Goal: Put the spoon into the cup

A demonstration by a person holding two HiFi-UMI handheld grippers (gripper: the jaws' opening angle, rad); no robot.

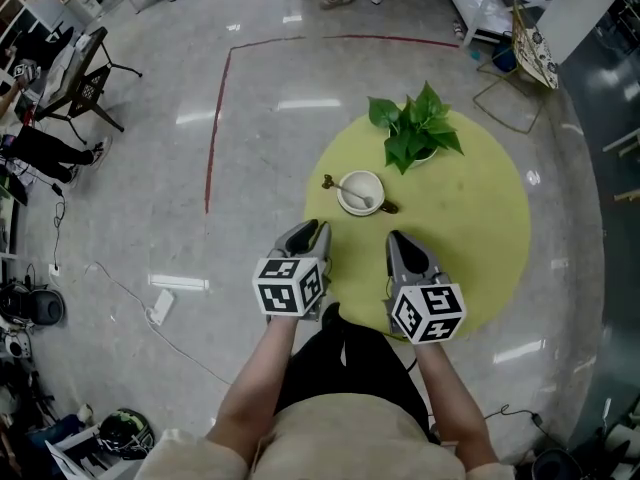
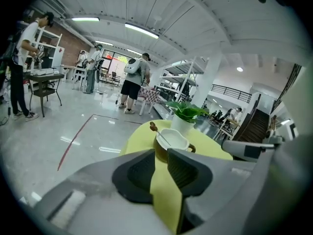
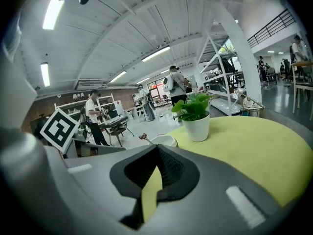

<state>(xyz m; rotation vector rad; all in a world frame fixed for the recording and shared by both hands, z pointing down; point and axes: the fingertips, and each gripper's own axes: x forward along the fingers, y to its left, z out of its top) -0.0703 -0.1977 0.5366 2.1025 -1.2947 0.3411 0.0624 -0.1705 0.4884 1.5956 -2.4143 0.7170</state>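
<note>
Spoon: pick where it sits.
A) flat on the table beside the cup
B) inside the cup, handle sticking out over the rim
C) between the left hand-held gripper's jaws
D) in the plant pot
B: the spoon lies in the cup, its handle poking out past the rim.

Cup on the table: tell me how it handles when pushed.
The cup looks ceramic: probably rigid and breakable. Low and wide, it should slide rather than tip. The spoon lies loose across its rim and may shift.

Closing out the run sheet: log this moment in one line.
spoon: in cup, handle sticking out | left gripper: jaws apart, empty | right gripper: jaws together, empty | both short of cup
</note>
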